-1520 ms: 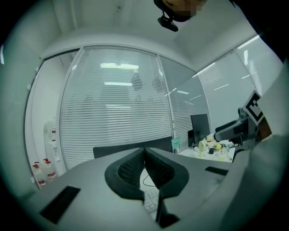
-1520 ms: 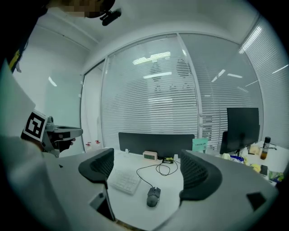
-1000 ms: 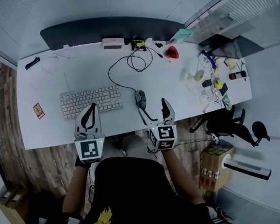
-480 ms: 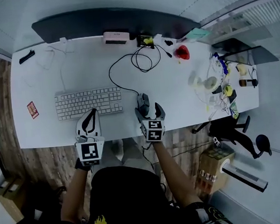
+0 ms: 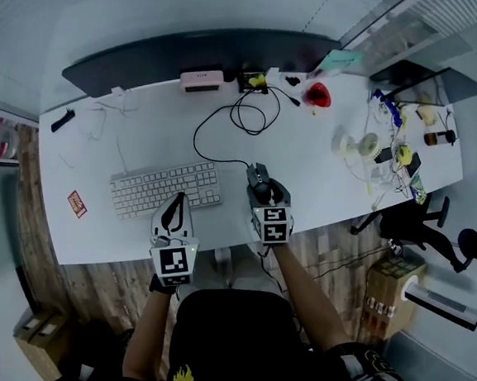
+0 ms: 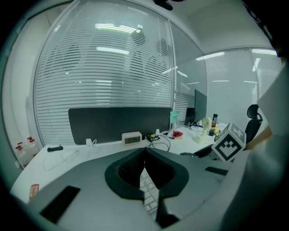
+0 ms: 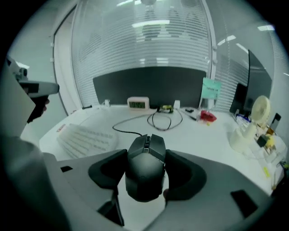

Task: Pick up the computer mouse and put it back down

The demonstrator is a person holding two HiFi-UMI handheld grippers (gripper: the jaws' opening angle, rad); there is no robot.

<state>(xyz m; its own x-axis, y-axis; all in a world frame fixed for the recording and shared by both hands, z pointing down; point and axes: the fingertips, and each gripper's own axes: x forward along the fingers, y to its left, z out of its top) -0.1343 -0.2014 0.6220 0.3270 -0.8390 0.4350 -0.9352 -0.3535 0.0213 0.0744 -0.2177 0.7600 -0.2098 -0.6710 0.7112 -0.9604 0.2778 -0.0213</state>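
The computer mouse sits flat on the white desk, just right of the keyboard, and it has not shifted from that spot. Its cable runs off beyond the keyboard's far right corner into loose loops.

What has changed is my right claw. A second ago it hung back from the desk edge on the keyboard's right, spread wide, with the mouse ahead of it. Now it is down over the mouse and its jaws are closing. In the right gripper view the mouse fills the gap and both pads lie against its flanks. The mouse rests on the desk, not lifted.

My left claw stays at the keyboard's near edge, a little lower than before. Its jaws are together, with nothing between them but a sliver of keys showing through the slit.
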